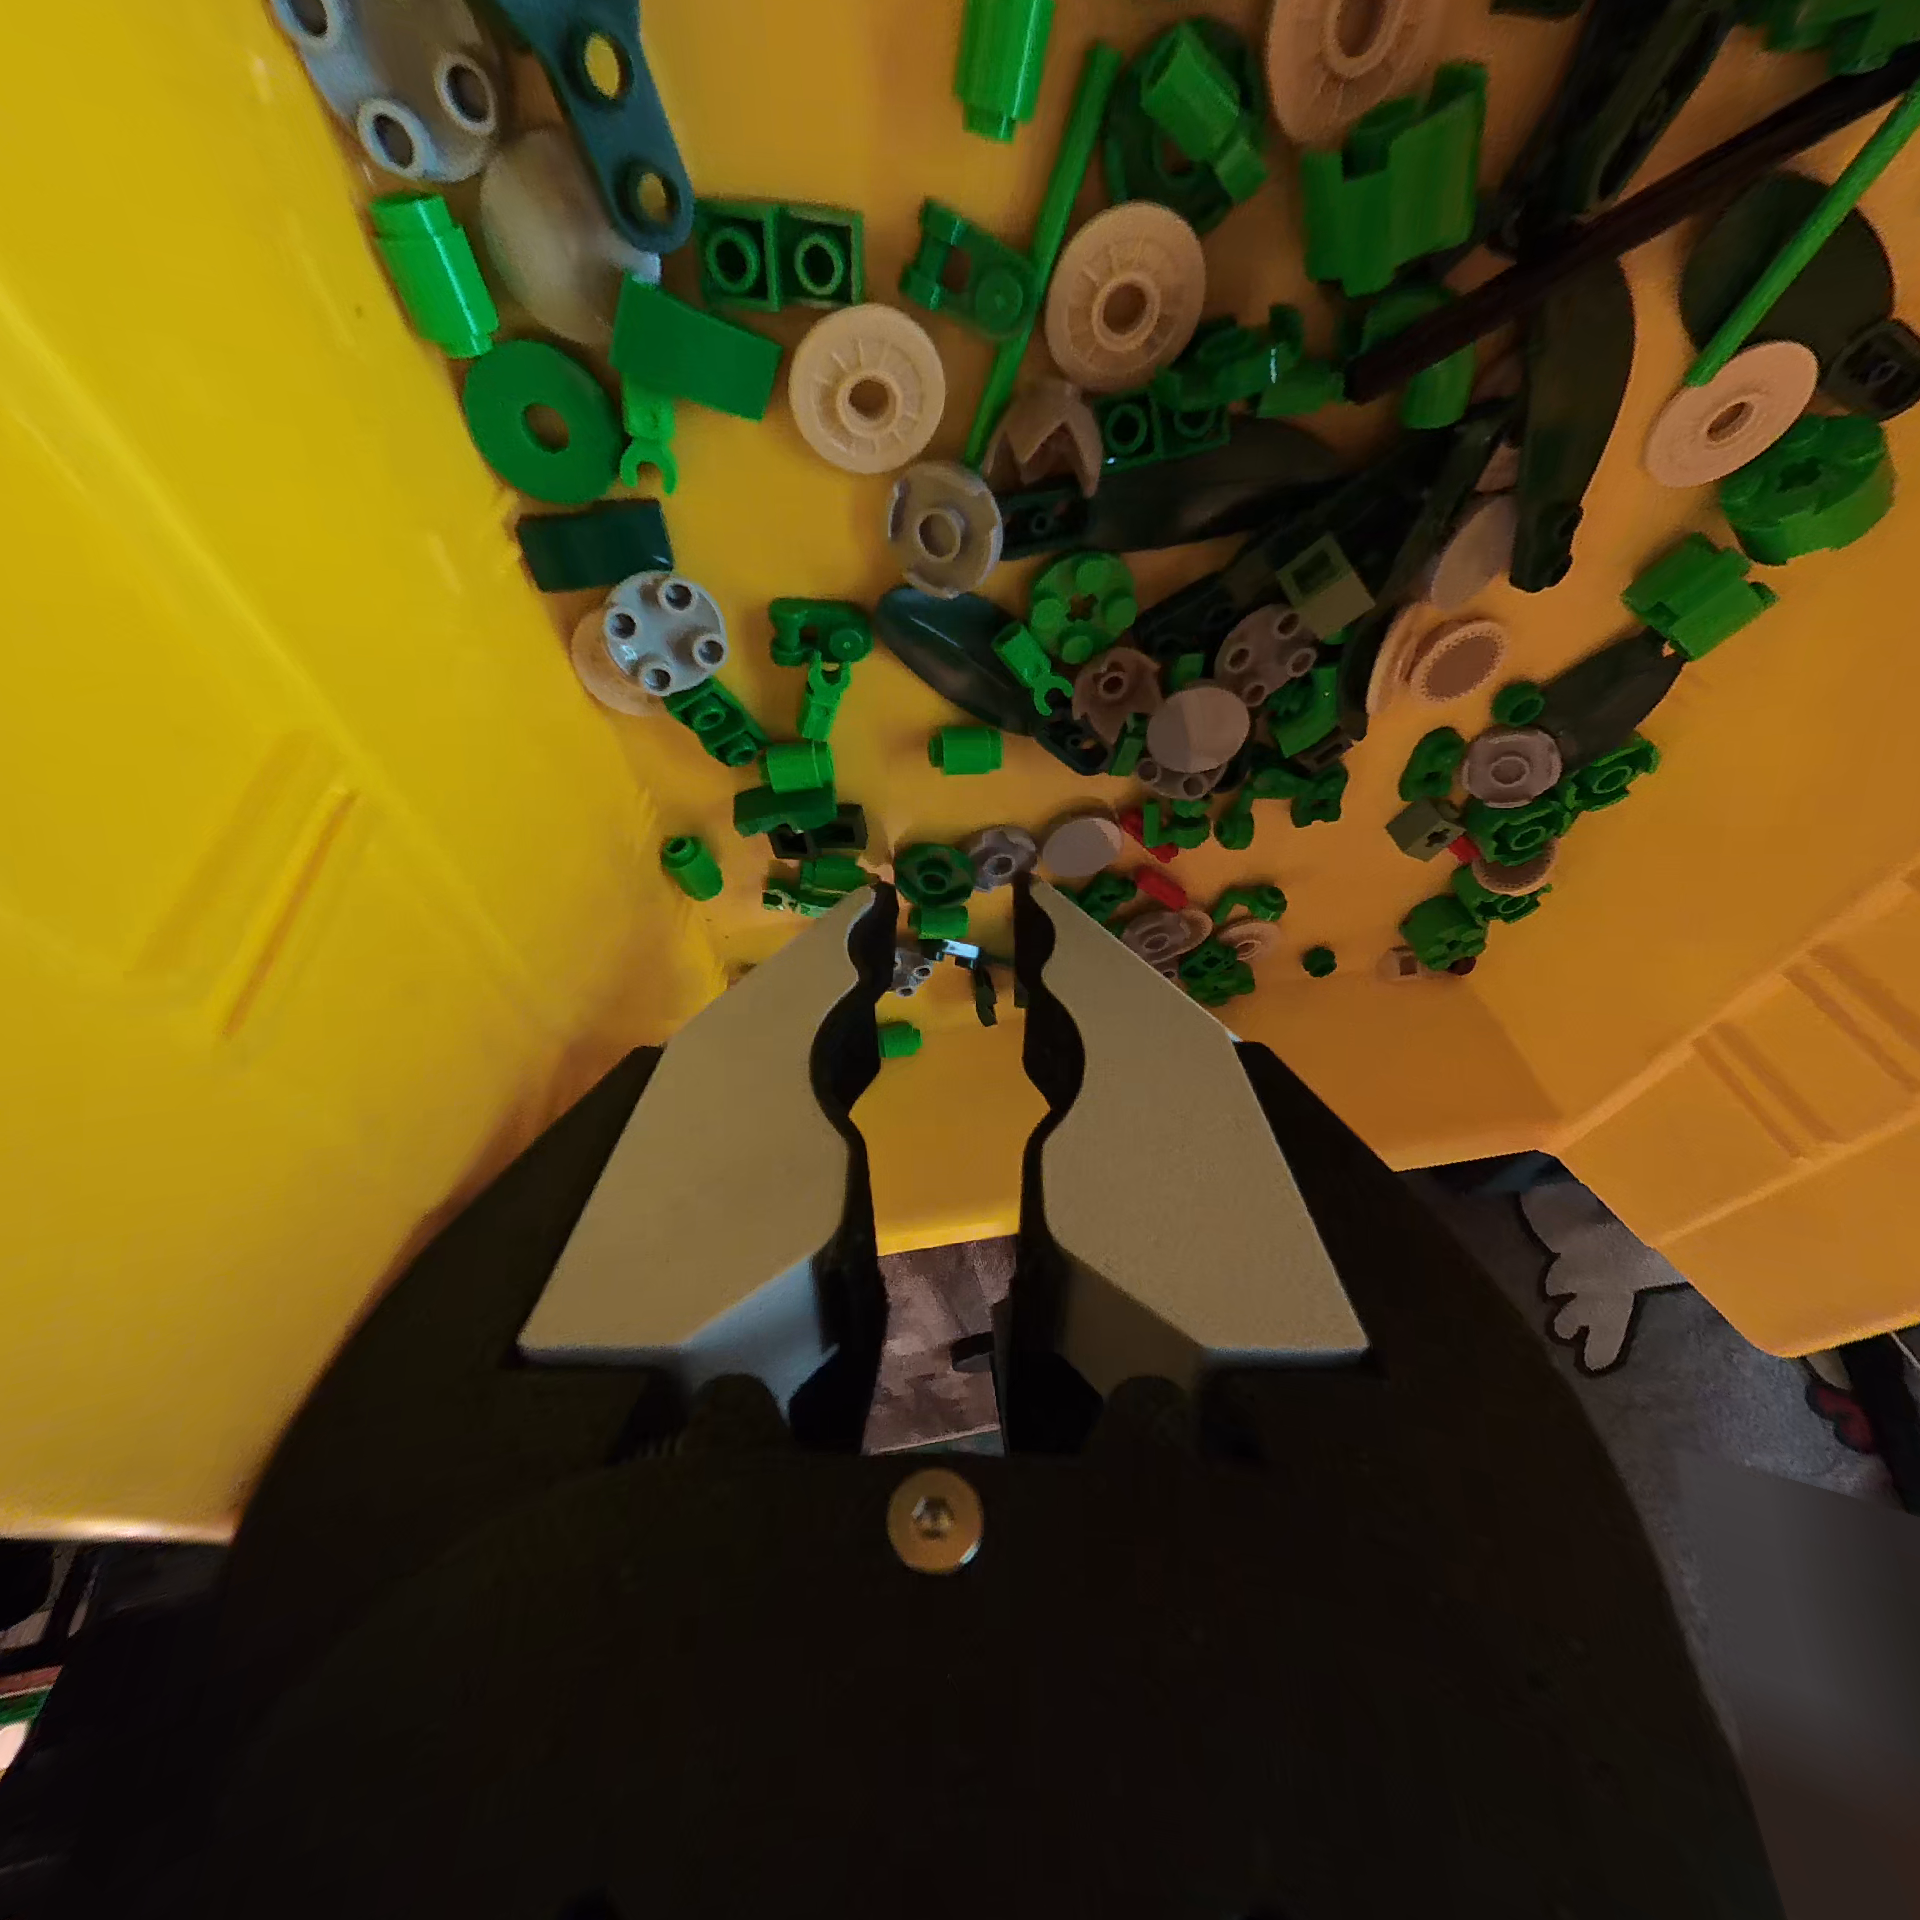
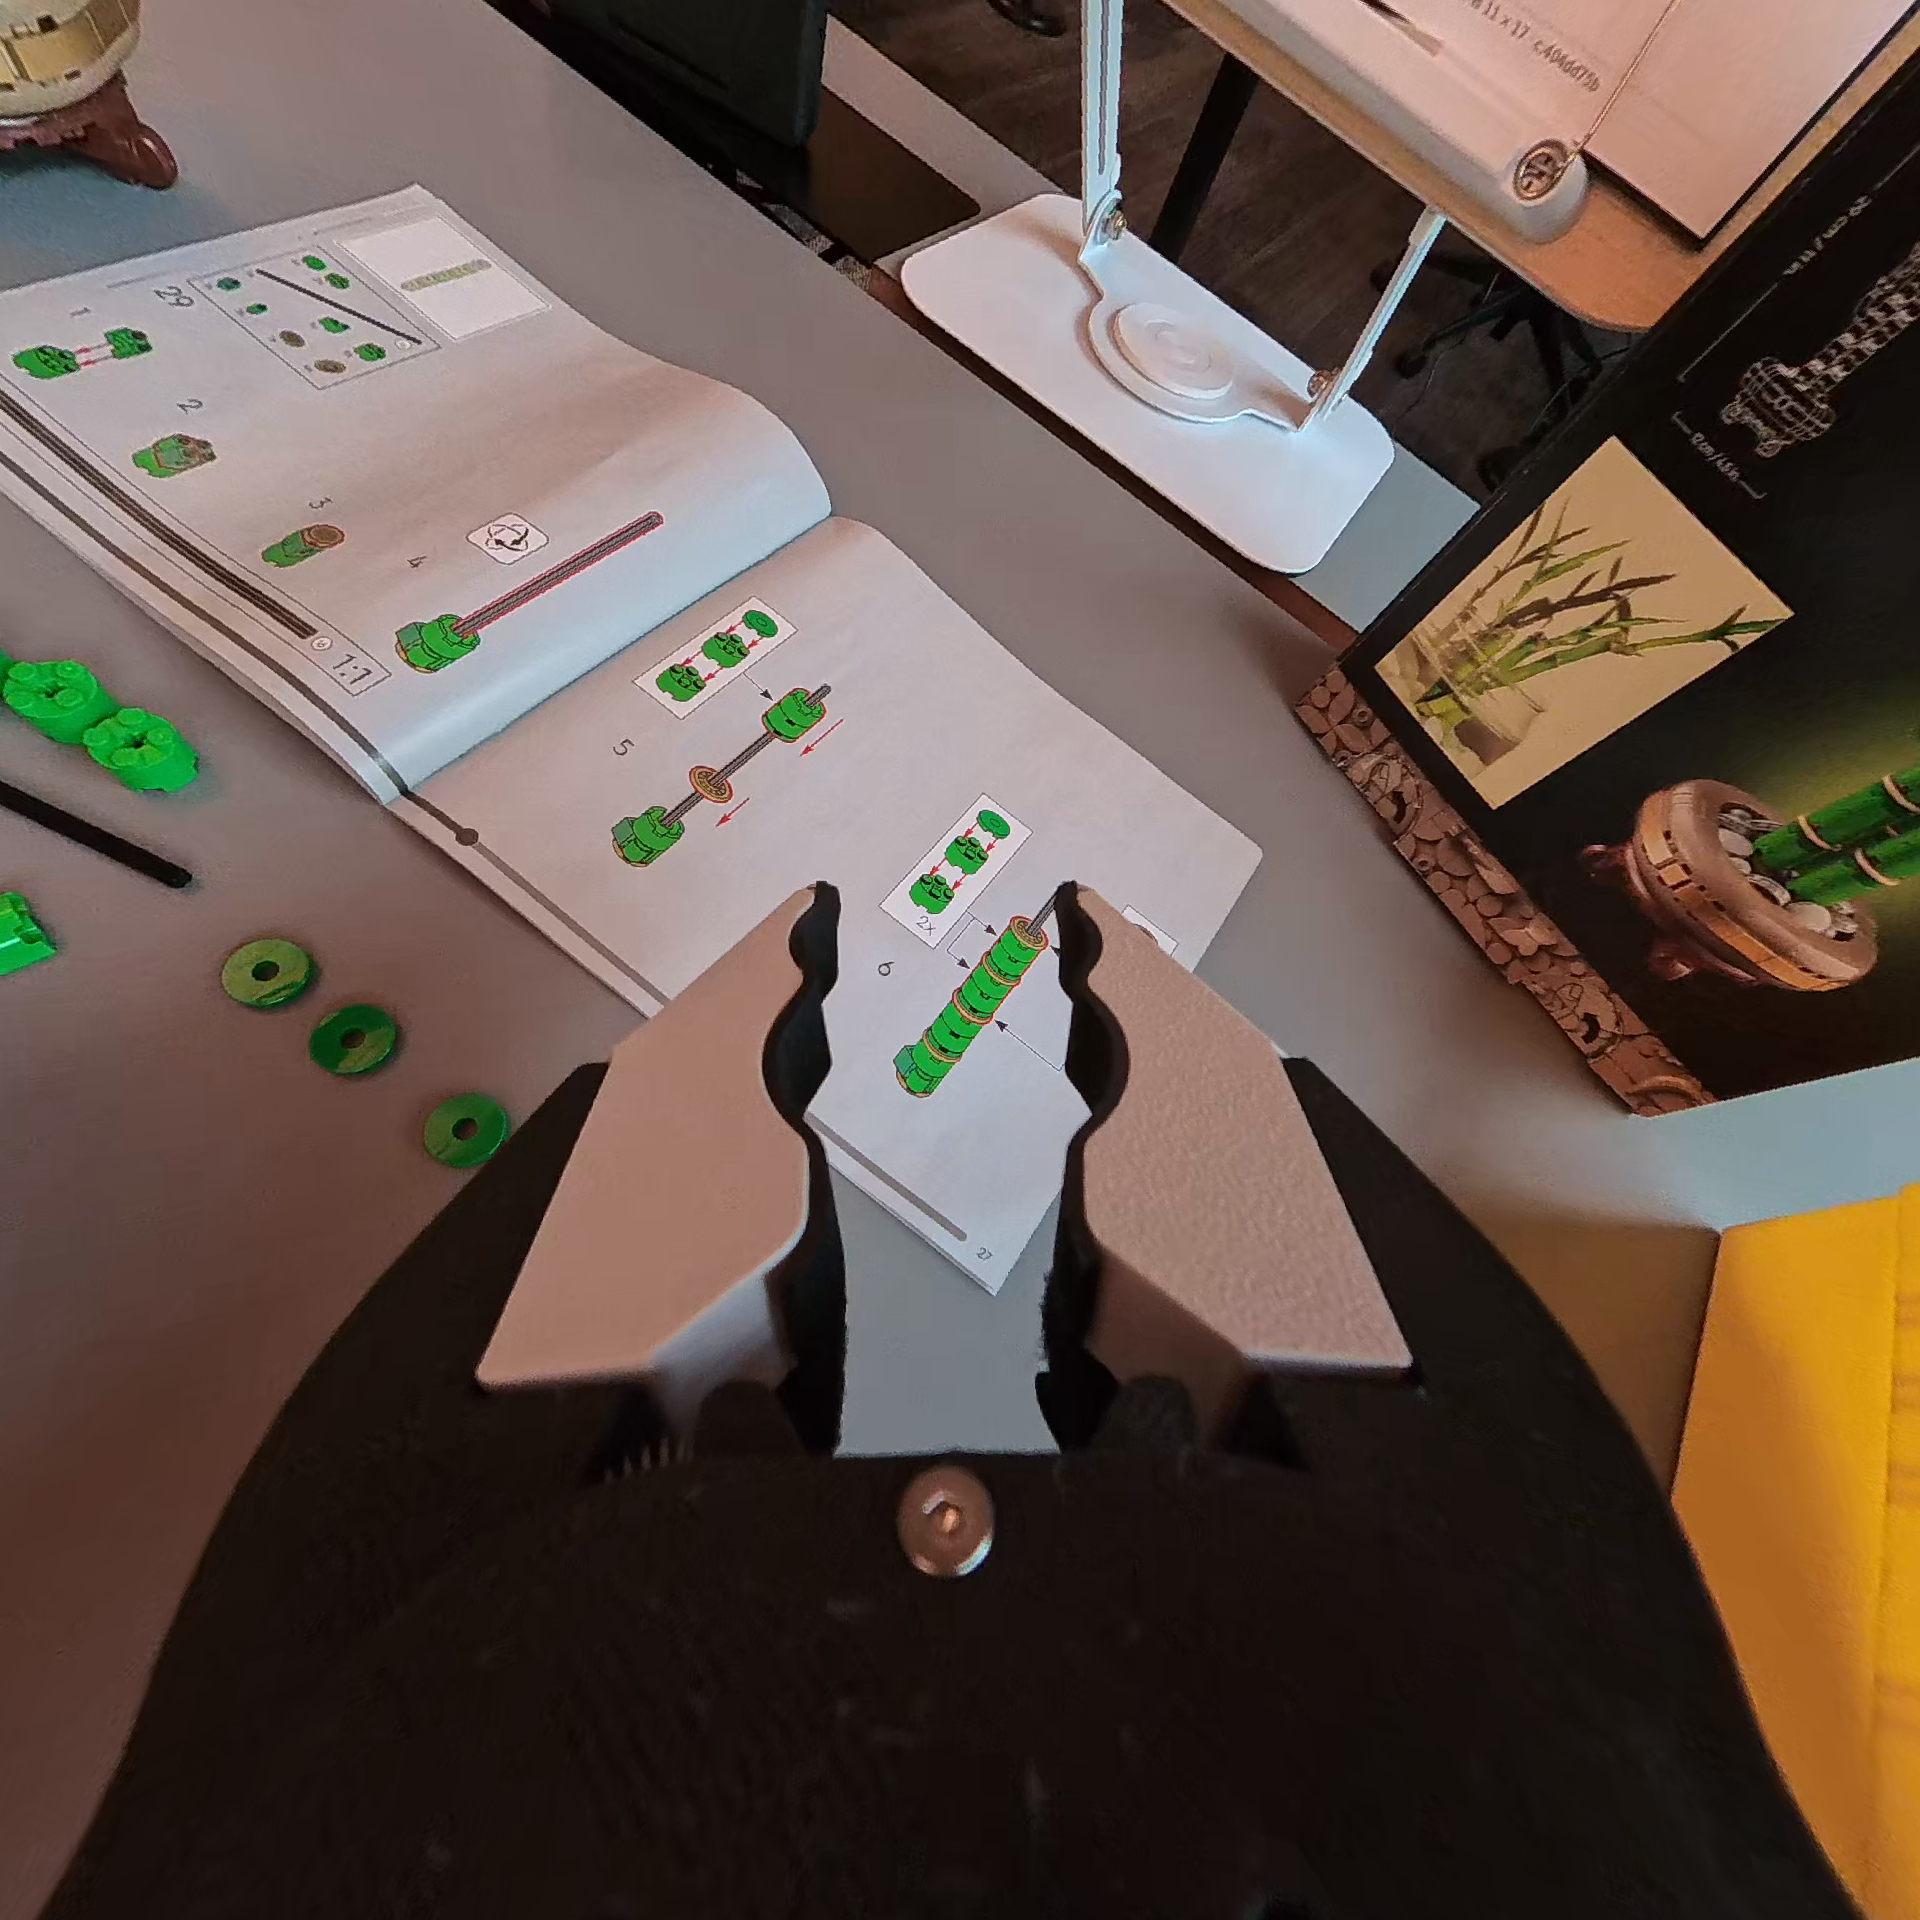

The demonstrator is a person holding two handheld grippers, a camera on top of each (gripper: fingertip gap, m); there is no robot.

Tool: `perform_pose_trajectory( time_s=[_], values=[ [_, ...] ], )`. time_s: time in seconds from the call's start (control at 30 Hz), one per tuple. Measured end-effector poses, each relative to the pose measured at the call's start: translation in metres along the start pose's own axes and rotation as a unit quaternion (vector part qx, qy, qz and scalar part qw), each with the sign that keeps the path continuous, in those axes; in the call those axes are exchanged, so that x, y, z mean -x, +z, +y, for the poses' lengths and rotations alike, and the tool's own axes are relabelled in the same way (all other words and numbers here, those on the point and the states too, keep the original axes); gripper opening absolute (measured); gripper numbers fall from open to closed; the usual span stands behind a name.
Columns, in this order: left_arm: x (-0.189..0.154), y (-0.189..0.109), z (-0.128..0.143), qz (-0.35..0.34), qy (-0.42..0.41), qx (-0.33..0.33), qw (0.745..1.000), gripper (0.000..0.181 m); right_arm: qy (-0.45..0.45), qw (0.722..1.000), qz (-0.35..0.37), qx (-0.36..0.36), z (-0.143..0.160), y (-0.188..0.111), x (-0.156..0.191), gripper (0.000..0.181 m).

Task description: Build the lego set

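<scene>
In the left wrist view my left gripper [image 1: 951, 899] is open and empty inside a yellow bin [image 1: 260, 623], its tips just above small green pieces [image 1: 940, 920] among many loose green, tan and grey lego parts. In the right wrist view my right gripper [image 2: 940, 899] is open and empty, held above an open instruction booklet [image 2: 582, 582] on the grey table [image 2: 260, 1299]. Three flat green rings [image 2: 353, 1037], two round green bricks [image 2: 94, 717] and a black axle [image 2: 94, 836] lie left of the booklet.
The dark lego set box [image 2: 1662, 727] stands at the right. A white lamp base [image 2: 1153, 384] sits behind the booklet. The yellow bin's edge [image 2: 1818, 1507] shows at lower right. A tan and brown built model [image 2: 73, 94] stands at the far left corner. The grippers' ends are close to 65 centimeters from one another. The black axle [image 2: 94, 836] is about 15 centimeters from my right fingertips and 45 centimeters from my left.
</scene>
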State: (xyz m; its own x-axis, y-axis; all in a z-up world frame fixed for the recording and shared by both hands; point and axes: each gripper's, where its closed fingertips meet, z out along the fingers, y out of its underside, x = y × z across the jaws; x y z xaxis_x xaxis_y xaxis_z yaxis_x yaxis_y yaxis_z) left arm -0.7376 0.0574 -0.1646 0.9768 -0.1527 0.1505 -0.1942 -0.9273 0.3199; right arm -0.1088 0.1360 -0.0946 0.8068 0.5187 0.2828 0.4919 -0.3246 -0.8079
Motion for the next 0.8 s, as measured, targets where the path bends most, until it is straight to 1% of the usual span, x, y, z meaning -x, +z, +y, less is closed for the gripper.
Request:
perform_pose_trajectory(
  time_s=[0.13, 0.3, 0.43, 0.6, 0.63, 0.8],
  values=[
    [0.000, 0.001, 0.000, 0.000, 0.003, 0.005, 1.000, 0.019, -0.002, 1.000, 0.011, -0.015, -0.006, -0.006, -0.004, 0.042],
    [0.002, 0.002, -0.001, -0.007, 0.004, 0.008, 1.000, 0.014, 0.013, 0.996, 0.048, -0.075, -0.025, -0.030, -0.021, 0.039],
    [0.003, 0.002, -0.001, -0.009, 0.004, 0.007, 1.000, 0.013, 0.025, 0.992, 0.057, -0.106, -0.034, -0.044, -0.027, 0.038],
    [0.002, 0.002, -0.001, -0.013, 0.010, 0.010, 1.000, 0.012, 0.009, 0.994, 0.055, -0.095, -0.034, -0.043, -0.022, 0.038],
    [0.003, 0.001, 0.000, -0.016, 0.013, 0.008, 1.000, 0.009, 0.005, 0.994, 0.053, -0.091, -0.033, -0.042, -0.020, 0.038],
    [0.003, -0.008, 0.001, -0.016, 0.017, -0.018, 1.000, 0.009, -0.017, 0.996, 0.044, -0.078, -0.034, -0.037, -0.011, 0.038]
  ],
)
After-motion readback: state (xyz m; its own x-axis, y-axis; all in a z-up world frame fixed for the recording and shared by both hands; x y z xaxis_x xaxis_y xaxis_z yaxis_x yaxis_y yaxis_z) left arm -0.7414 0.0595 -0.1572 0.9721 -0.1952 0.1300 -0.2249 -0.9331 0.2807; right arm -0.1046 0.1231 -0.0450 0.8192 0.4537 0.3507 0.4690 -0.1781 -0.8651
